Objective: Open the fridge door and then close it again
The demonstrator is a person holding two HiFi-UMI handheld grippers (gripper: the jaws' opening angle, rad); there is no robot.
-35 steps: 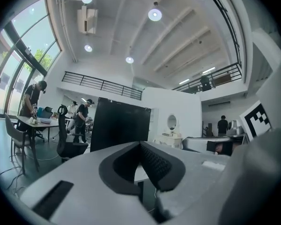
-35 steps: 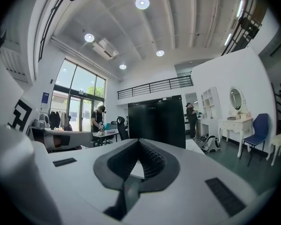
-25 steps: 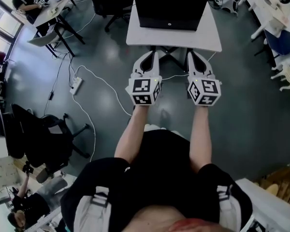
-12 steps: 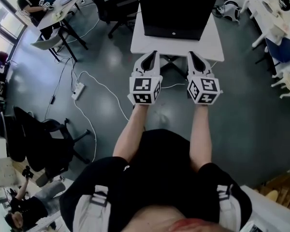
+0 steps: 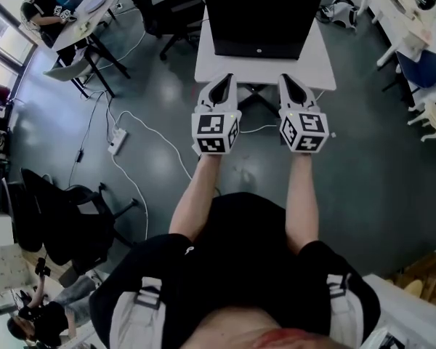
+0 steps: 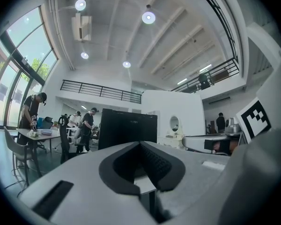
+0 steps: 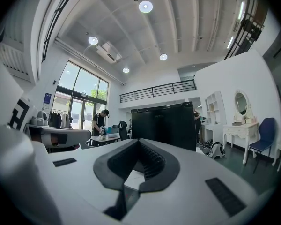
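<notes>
Fridge (image 5: 261,13): black, door closed. It stands on the white table (image 5: 265,67), toward the far edge, front face toward the person. A bare strip of table top runs along the near edge in front of it.

Left gripper (image 5: 224,80): the tip lies over the table's near edge, close to the near-left corner. It is short of the fridge front and not touching it. In the left gripper view the jaws are fully together with nothing between them, and the fridge (image 6: 127,128) sits straight ahead, just left of the jaw line.

Right gripper (image 5: 289,80): the tip is over the near edge, right of centre, also clear of the fridge. In the right gripper view the jaws are pressed together and empty. The fridge (image 7: 166,124) is ahead, slightly right of the jaw line.

Neither gripper touches the door.

Pose: the left forearm (image 5: 195,195) and right forearm (image 5: 299,202) are stretched forward side by side, roughly parallel. Both grippers are held level, at the same height, pointing at the fridge front. The gap between them is narrower than the fridge.

Surroundings: grey floor (image 5: 370,166) with a power strip (image 5: 115,141) to the left of the table. A white dressing table (image 7: 237,130) stands off to the right.
</notes>
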